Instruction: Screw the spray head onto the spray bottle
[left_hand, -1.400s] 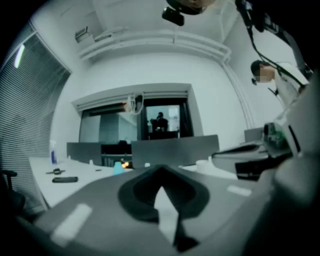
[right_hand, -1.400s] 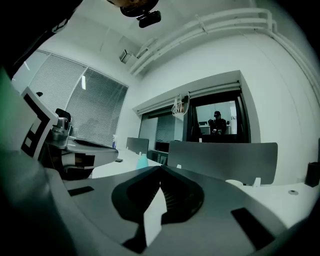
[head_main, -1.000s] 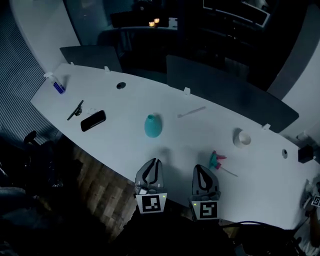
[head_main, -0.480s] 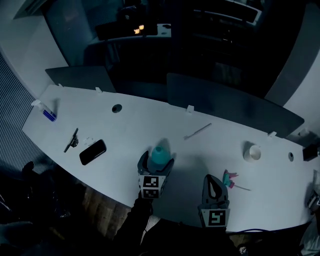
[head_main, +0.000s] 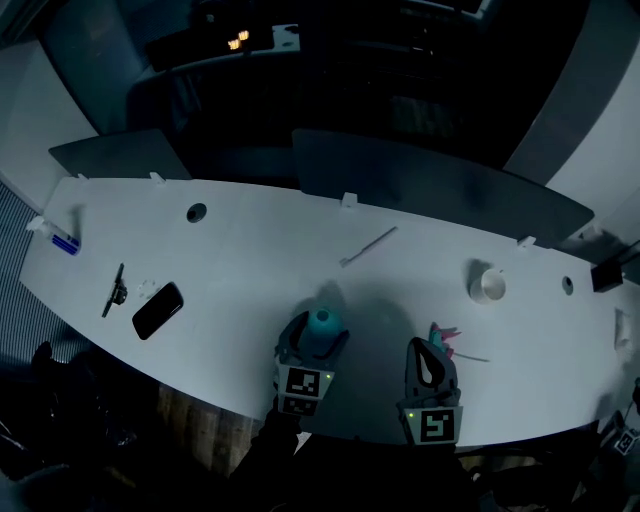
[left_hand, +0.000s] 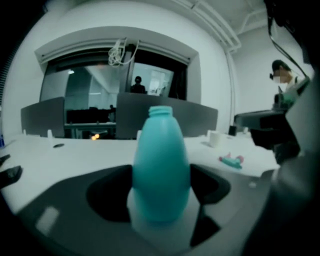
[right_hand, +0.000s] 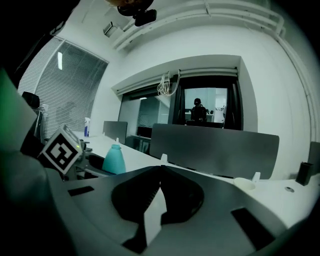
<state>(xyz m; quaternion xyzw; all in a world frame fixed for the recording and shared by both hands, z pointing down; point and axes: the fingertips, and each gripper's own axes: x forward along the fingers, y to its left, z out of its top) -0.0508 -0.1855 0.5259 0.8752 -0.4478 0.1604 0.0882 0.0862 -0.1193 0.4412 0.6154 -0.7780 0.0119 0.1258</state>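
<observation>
Spray bottle (left_hand: 161, 165) stands upright (neck open) between left gripper (head_main: 318, 330) jaws, closing; right gripper (head_main: 430, 350) jaws shut.

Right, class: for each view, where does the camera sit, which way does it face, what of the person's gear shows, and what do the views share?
Head view: on the person's head, looking down at the table; left gripper and right gripper show at the bottom.
Left gripper view: on the left gripper, looking along its jaws, which are closing on the teal bottle.
Right gripper view: on the right gripper, looking along its shut, empty jaws toward a grey partition; the left gripper's marker cube shows.
Shared: all three show the teal bottle.
</observation>
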